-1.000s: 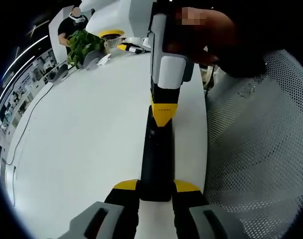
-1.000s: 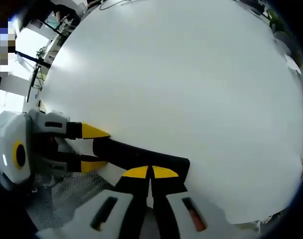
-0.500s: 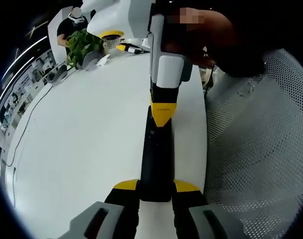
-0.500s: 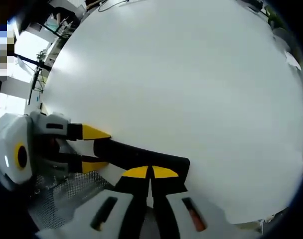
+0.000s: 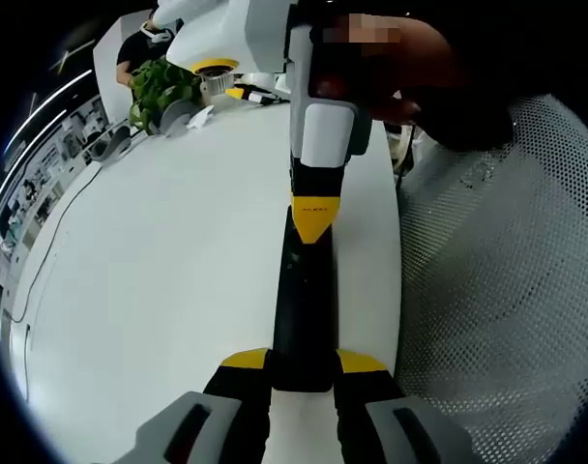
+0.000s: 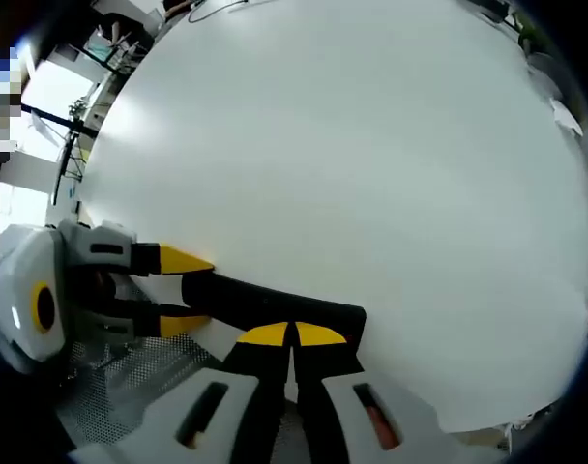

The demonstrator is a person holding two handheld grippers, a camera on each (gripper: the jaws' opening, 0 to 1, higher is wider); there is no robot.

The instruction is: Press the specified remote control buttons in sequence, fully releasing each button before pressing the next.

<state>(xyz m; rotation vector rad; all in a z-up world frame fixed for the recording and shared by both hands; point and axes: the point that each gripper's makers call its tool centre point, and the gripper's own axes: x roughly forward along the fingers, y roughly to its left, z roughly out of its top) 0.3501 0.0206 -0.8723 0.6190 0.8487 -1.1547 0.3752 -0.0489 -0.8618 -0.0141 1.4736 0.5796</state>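
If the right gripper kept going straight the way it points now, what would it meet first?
The black remote: the right gripper, jaws closed, sits right over it, apparently touching its top, though contact is hard to judge. The left gripper holds its far end.

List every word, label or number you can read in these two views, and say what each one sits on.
None can be read.
Yellow tip of the right tool: a short dark line of print, too small and blurred to read.
Black remote control: no legible button labels from this angle; in the right gripper view it shows no print either.
White table: no markings.
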